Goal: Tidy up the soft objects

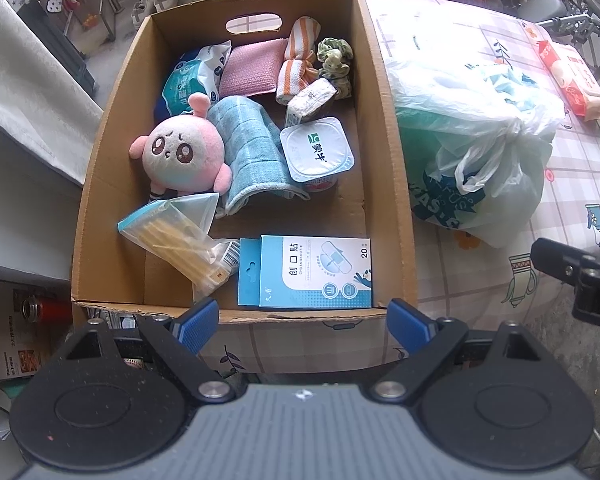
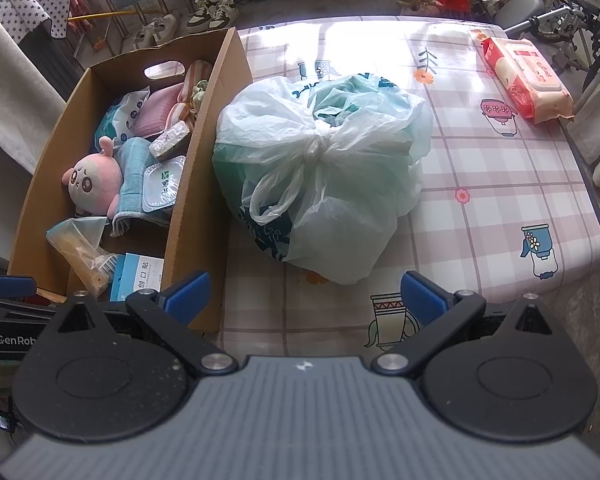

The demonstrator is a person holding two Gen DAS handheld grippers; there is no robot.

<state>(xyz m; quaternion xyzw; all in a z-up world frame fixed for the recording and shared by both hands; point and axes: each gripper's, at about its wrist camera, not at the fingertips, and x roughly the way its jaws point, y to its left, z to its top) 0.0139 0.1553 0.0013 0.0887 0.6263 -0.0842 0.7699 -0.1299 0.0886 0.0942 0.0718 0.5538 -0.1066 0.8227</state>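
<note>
Both the left tongs (image 1: 302, 320) and right tongs (image 2: 304, 296) are held wide and empty. The pink plush (image 1: 184, 152) is kept inside the cardboard box (image 1: 384, 152) at the surface's (image 2: 500, 184) left edge, beside the knotted plastic bag (image 2: 324, 168)

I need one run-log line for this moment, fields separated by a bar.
left hand-held gripper: open, empty, above cardboard box | right hand-held gripper: open, empty, near tied plastic bag | plush toy: in box

box (image 1: 384, 152) left on table (image 2: 500, 184) | tied bag (image 2: 320, 168) just right | plush toy (image 1: 184, 152) inside box
</note>
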